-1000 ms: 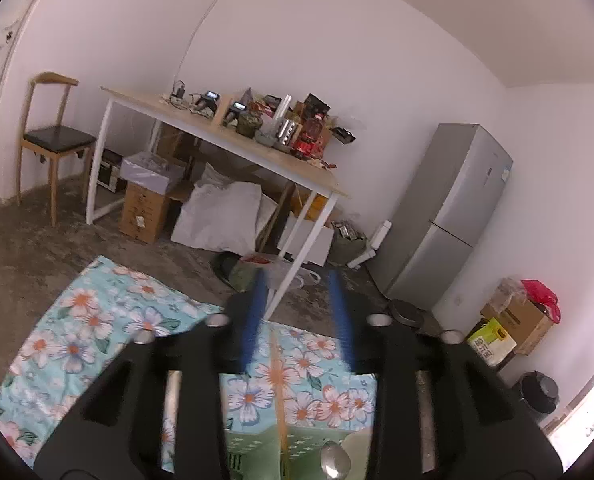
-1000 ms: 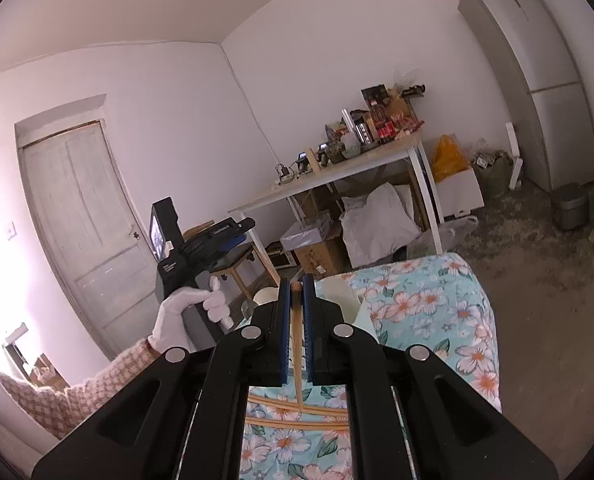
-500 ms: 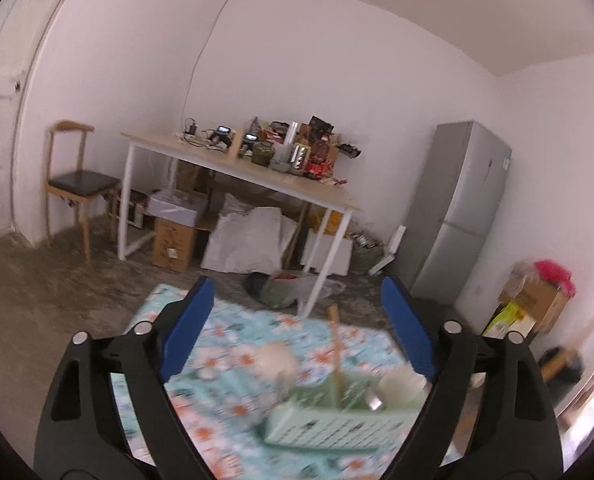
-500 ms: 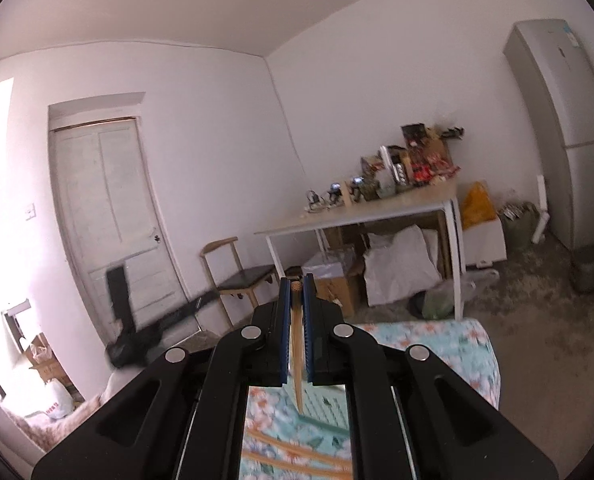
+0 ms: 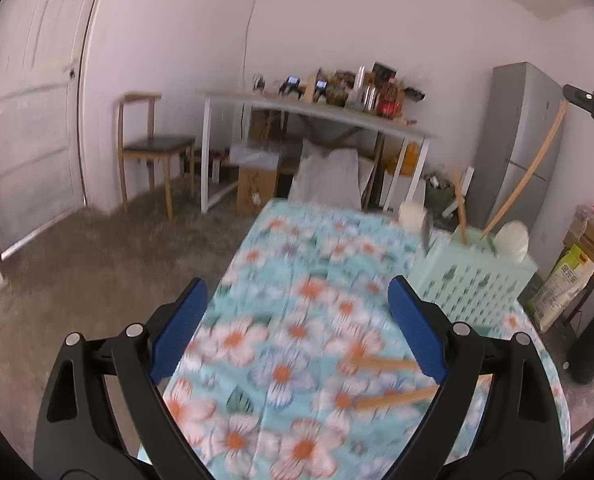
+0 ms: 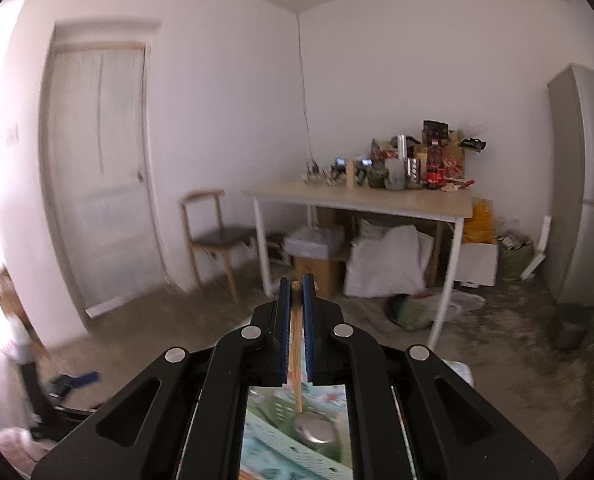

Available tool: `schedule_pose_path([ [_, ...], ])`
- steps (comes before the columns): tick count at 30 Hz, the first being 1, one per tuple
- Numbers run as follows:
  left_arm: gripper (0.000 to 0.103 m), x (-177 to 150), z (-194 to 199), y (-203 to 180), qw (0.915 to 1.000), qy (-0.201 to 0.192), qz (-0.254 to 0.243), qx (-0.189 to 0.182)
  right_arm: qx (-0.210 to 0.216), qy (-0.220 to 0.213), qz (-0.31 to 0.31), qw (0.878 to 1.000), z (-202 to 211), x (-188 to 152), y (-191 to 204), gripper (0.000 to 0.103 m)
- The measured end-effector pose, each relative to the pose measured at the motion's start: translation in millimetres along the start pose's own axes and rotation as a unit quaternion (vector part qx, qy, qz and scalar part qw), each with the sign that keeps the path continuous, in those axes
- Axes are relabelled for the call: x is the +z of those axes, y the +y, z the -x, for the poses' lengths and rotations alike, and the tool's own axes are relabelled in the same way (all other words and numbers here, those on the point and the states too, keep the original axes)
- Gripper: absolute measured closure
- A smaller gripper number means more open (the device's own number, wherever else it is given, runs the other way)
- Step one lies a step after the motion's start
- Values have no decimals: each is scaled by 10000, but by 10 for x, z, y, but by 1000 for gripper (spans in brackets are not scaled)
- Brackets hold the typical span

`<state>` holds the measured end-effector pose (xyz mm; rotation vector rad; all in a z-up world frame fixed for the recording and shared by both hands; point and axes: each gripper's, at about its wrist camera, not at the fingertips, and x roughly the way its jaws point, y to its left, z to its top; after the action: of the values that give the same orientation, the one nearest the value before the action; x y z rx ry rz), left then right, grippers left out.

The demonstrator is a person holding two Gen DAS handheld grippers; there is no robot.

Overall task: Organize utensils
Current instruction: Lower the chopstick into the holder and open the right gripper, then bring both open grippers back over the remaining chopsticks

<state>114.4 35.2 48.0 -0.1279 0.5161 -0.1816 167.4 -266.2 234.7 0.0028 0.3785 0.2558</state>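
Left gripper (image 5: 297, 328): jaws have just been opening and now stand wide, nothing between them; low centre of the left wrist frame, over the flowered cloth (image 5: 289, 288).
Right gripper (image 6: 296, 320): jaws clenched on a thin wooden stick (image 6: 295, 344), seen centre of the right wrist frame; in the left wrist frame the same stick slants down from the upper right edge to the basket.
Basket (image 5: 473, 276): pale green, perforated walls, right of centre on the surface; already holds one upright stick (image 5: 460, 208) and some white-headed utensils.
Loose sticks (image 5: 385, 380): two wooden pieces lying flat on the cloth, lower right, just beside the left gripper's right jaw.
Handling: probably light, stiff, smooth wood; thin, so likely to roll or pivot in the jaws if taken near an end.
Where to hold: near the middle for a loose stick, jaws across its length; lying flat on soft cloth, so likely hard to get under.
Risk: light basket could tip or slide if a stick pushes on its wall.
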Motion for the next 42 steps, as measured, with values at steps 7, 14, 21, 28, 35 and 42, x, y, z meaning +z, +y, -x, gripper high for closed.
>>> schedule_pose_path([
  [7, 15, -241, -41, 249, 9996, 152, 200, -129, -454, 671, 716, 9941, -457, -116, 318, 97],
  [14, 15, -306, -53, 359, 9994, 161, 221, -197, -624, 1184, 960, 9863, -675, -262, 578, 87],
  [21, 15, -387, -54, 480, 9990, 255, 302, -202, -507, 916, 375, 9938, -364, -321, 583, 74],
  [28, 15, -481, 8, 566, 9981, 247, 491, -264, -582, 754, -377, 9947, 38, -711, 582, 67],
  [35, 15, -531, 286, 459, 9991, 30, 103, -417, -676, 820, -1094, 9883, 233, -1183, 524, 64],
  [42, 15, -582, 529, 328, 9983, -32, 51, -588, -515, 896, -1816, 9779, 454, -1631, 444, 64],
])
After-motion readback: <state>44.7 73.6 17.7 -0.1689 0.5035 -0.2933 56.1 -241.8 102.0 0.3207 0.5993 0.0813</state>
